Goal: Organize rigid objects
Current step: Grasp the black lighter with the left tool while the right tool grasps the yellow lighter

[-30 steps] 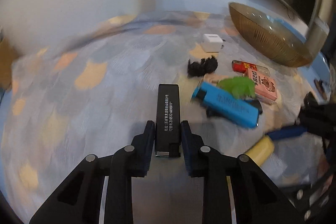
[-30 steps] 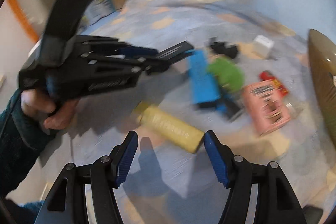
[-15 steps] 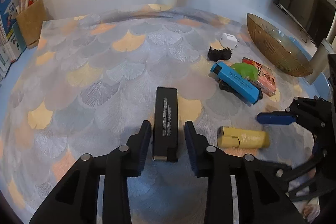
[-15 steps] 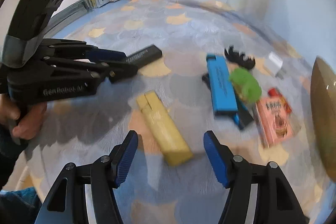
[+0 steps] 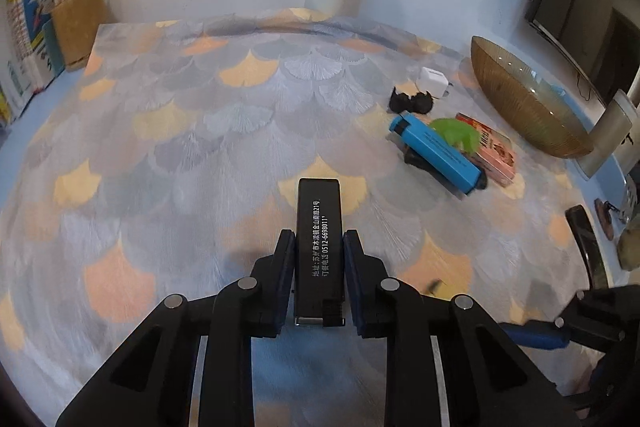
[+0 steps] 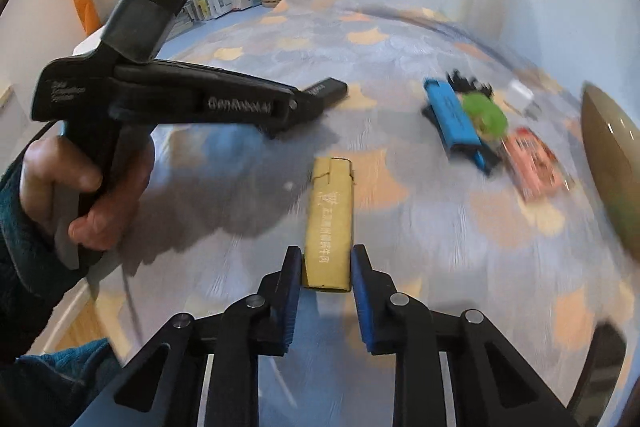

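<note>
Gripping two lighter-shaped bars at once: left claw (image 5: 319, 269) is clamped on the near end of a black rectangular plastic bar with white print (image 5: 319, 243); right claw (image 6: 326, 279) has just been closing and now pinches the near end of a pale yellow rectangular plastic bar (image 6: 330, 223). Each bar sticks out forward along its claw, held low over the desk (image 5: 192, 131), which wears a fan-patterned grey and orange cloth. Judgement: end grips leave the far tips free for setting down side by side or dropping into a container.

Remaining clutter lies far right: blue plastic bar (image 5: 438, 153) on a dark item, green lump (image 5: 458, 135), pink printed card box (image 5: 494, 155), black spiky clip (image 5: 412, 103), white cube charger (image 5: 433, 82). Brown ribbed glass bowl (image 5: 520, 107) stands beyond them, a likely destination. Nothing blocks the open cloth ahead; the person's hand (image 6: 86, 195) and left claw sit close beside the right one, so crossing paths is the risk.
</note>
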Available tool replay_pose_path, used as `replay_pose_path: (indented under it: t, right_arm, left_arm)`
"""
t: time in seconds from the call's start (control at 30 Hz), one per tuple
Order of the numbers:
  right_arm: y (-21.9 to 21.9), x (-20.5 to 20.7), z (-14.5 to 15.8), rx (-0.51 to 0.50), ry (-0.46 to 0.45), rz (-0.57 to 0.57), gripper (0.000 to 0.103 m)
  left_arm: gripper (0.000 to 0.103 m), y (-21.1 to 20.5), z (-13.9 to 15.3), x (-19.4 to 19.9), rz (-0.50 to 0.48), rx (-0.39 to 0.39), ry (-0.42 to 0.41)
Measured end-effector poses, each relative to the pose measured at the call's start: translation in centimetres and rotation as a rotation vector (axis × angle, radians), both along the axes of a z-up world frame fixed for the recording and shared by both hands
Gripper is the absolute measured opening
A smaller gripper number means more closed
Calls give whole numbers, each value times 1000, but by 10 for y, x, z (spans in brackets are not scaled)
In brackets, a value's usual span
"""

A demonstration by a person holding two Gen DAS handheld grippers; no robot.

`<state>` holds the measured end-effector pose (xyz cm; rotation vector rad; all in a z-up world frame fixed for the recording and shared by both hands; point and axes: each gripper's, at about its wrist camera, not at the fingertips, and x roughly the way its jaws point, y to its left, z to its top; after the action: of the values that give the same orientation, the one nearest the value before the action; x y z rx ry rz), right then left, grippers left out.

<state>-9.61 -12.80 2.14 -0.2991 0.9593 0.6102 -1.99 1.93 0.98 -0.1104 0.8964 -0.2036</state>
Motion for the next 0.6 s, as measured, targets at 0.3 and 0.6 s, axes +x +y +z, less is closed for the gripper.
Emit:
replay_pose_path:
  t: [0.3,0.6]
  right_arm:
    - [-43,-6,4,-13,39,-93,24]
    - [-14,7,1,-61,37,-117,23]
  left_arm:
    - [21,-15,-2,-19,-18,31,-10]
    - [21,-15,-1,-19,-16,40,-17]
